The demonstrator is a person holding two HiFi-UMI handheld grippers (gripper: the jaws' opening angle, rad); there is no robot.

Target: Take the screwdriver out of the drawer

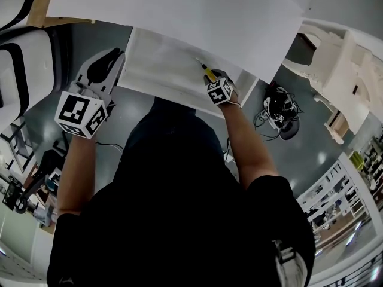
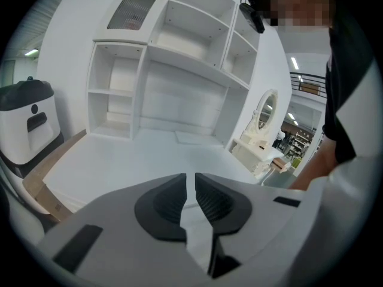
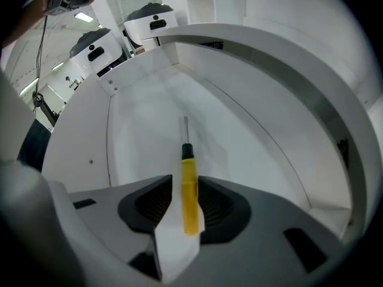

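Observation:
A yellow-handled screwdriver (image 3: 189,190) with a black collar and a thin metal shaft lies on the floor of the open white drawer (image 3: 149,130). My right gripper (image 3: 185,179) points steeply down into the drawer and is open, its jaws on either side of the handle with a slight gap on the left. In the head view the screwdriver (image 1: 209,73) shows just beyond the right gripper (image 1: 213,78) inside the drawer (image 1: 155,64). My left gripper (image 1: 115,57) hovers at the drawer's left end. Its jaws stand together with nothing between them (image 2: 190,178).
The white desk top (image 1: 179,11) overhangs the drawer, and its curved edge (image 3: 269,58) arches over it. A white shelf unit (image 2: 173,52) stands at the desk's back. White machines (image 3: 99,49) stand to the left. A white vanity (image 1: 335,70) and cables (image 1: 278,109) are to the right.

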